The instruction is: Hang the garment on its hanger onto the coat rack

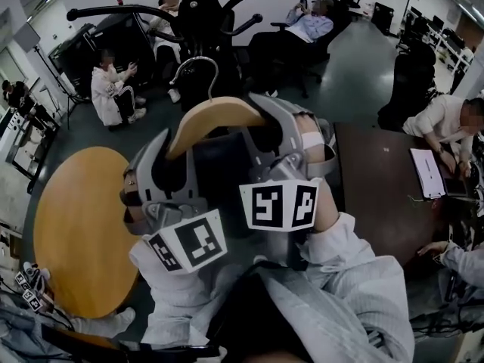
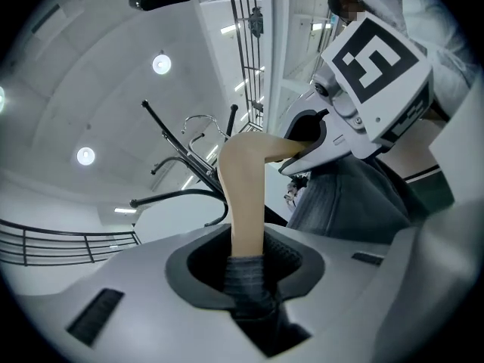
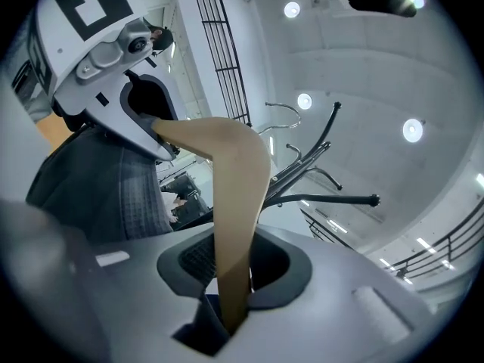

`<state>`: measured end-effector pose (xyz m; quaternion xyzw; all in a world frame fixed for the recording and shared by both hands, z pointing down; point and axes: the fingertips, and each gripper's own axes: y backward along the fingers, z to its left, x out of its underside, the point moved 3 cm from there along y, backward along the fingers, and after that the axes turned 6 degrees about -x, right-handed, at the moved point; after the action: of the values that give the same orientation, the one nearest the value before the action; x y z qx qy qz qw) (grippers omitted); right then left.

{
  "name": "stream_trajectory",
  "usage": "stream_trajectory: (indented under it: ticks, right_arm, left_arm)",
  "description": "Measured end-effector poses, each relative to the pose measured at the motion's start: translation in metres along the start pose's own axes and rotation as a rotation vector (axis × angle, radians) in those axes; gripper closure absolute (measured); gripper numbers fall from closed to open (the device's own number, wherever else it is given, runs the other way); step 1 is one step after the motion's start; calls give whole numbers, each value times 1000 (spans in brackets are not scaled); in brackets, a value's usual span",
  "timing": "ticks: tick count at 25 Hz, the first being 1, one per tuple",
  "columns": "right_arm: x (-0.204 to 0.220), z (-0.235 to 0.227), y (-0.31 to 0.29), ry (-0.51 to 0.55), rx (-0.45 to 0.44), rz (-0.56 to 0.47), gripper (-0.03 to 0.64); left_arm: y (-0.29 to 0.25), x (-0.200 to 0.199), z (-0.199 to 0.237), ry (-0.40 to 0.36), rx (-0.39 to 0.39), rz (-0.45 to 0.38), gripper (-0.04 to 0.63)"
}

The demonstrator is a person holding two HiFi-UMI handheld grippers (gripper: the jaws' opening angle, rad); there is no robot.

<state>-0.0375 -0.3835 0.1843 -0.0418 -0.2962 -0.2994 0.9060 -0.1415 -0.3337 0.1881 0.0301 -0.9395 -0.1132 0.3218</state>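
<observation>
A wooden hanger [image 1: 215, 119] with a metal hook [image 1: 193, 66] is held up between both grippers, just below the black coat rack [image 1: 189, 13]. My left gripper [image 1: 162, 165] is shut on the hanger's left arm [image 2: 246, 203], with dark grey garment fabric [image 2: 246, 282] pinched in with the wood. On the other arm [image 3: 238, 195] my right gripper [image 1: 283, 138] is shut. The garment [image 2: 348, 195] hangs between the grippers and shows as grey cloth [image 3: 98, 180] in the right gripper view. The hook [image 2: 200, 119] stands close to the rack's curved arms [image 2: 178, 195], apart from them.
A round wooden table [image 1: 76, 233] lies low at the left and a dark table [image 1: 378, 195] at the right, where a person sits with papers [image 1: 427, 172]. Several people sit behind the rack. More rack arms [image 3: 333, 199] reach out to the right.
</observation>
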Motion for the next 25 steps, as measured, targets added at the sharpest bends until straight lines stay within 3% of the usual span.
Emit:
stream_trajectory:
  ticks: [7,17,25]
  right_arm:
    - [29,16,-58,-10,-53,47,540]
    - [62,50,-106,-24,-124,129,538]
    - [75,62,-100,-39,-61,31,541]
  left_arm:
    - [-54,40,-16,33,71,41,500]
    - [-94,87,-39,20,154,91,500]
    - [-90,95,-52,13,74,11,500]
